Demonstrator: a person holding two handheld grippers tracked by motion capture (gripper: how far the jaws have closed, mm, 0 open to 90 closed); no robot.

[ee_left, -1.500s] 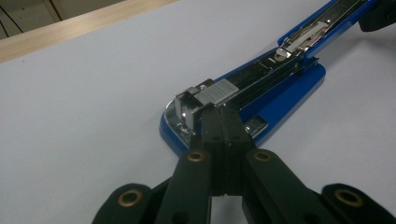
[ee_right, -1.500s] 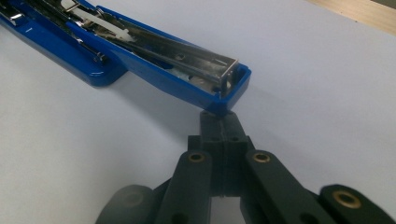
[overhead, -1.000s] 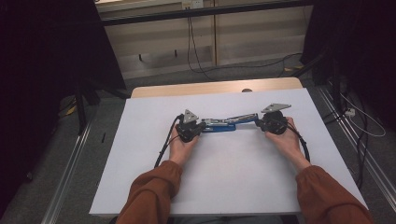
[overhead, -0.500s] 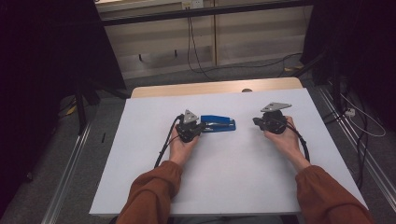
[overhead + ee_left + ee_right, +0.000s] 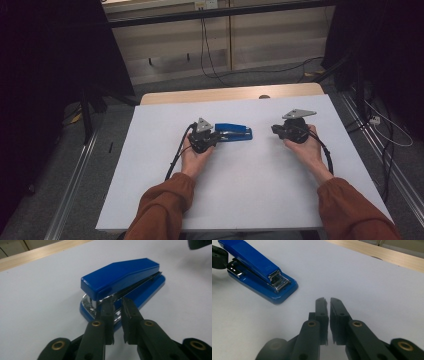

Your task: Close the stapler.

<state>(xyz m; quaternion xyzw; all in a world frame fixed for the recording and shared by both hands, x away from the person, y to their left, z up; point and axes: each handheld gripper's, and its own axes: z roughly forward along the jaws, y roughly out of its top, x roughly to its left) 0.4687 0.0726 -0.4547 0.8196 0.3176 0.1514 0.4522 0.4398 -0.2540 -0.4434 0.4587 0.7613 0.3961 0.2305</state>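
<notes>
- On the white surface [image 5: 240,190], the blue stapler [image 5: 234,133] lies flat near the middle, just beside the left tool [image 5: 118,305], whose jaws sit nearly together at its hinge end, gripping nothing that I can tell.
- Right tool [image 5: 327,300] rests well apart from it, jaws together and empty; any handling of the stapler looks not yet done.

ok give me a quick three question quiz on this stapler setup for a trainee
1. True or false: the right claw is touching the blue stapler.
2. Which claw has its tips up against the stapler? A) the left claw B) the right claw C) both
3. Fill in: the stapler lies flat on the ___ table cover.

Key: 1 false, it sits apart from the stapler with nothing between its jaws. 2 A. 3 white.
</notes>
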